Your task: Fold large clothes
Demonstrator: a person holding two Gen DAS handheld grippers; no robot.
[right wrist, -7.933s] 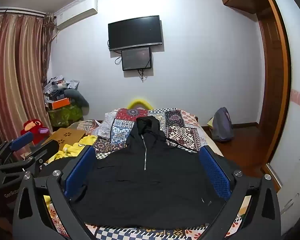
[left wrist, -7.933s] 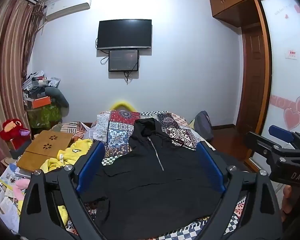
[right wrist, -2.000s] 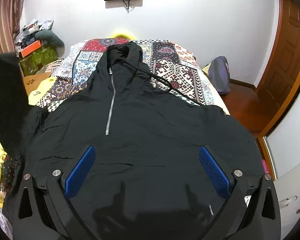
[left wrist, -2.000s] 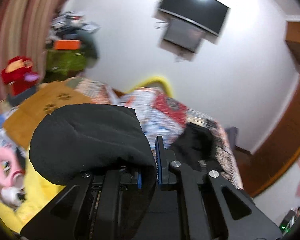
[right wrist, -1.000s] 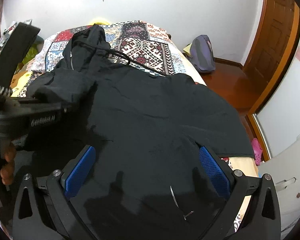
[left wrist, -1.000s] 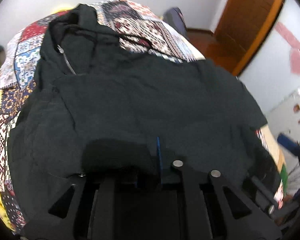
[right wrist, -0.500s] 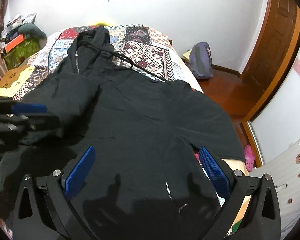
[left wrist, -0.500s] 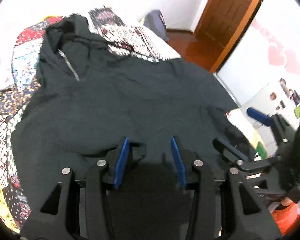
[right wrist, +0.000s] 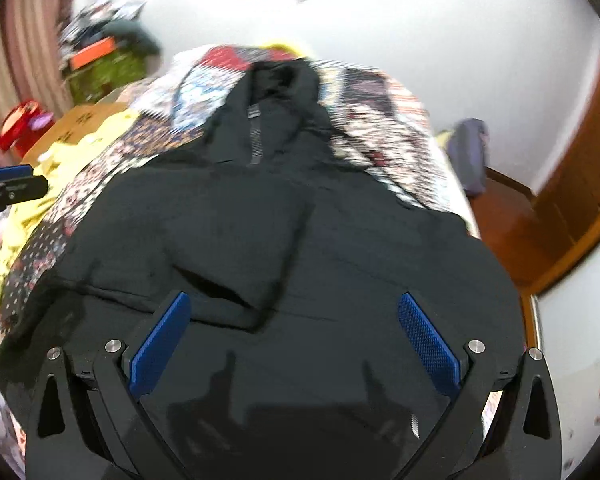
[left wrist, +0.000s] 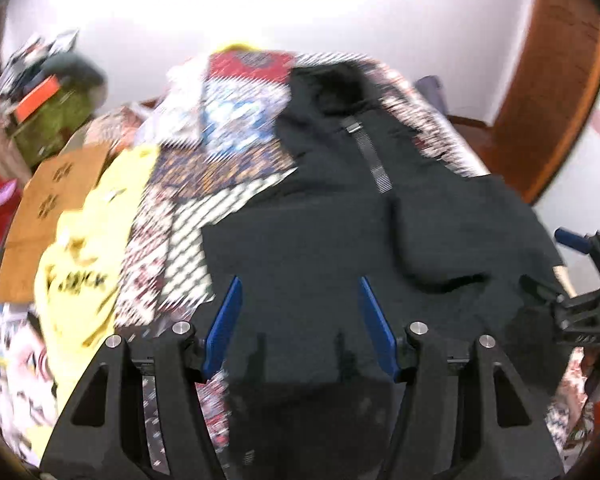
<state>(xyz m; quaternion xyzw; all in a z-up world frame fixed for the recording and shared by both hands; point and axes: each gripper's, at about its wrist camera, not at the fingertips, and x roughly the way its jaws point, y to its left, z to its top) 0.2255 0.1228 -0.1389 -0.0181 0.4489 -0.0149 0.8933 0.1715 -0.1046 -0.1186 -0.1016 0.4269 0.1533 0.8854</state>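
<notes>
The black hooded jacket [right wrist: 300,232] lies flat on the bed [right wrist: 380,120], front side up, with its hood toward the wall and its zipper [right wrist: 255,140] running down from the hood. One sleeve [right wrist: 236,248] is already folded across the chest of the jacket; its cuff end rests near the middle of the front. The other sleeve, on the side of the jacket toward the wooden door, looks not yet folded.

The left tool [left wrist: 300,324] hovers above the lower hem of the jacket with its jaws partly open, and it holds nothing. The right tool [right wrist: 294,344] also hangs over the lower part of the jacket, jaws wide open and empty.

The jacket seems to be soft, thin and rather light, so it will bend and sag wherever it is not supported. The fabric looks smooth and may slip between the pads. I think the best place to take hold is at a thick edge: the cuff or the shoulder seam of the unfolded sleeve, or later the two corners of the hem. A pinch in the middle of the cloth would only lift a small wrinkle and disturb the folded sleeve.
</notes>
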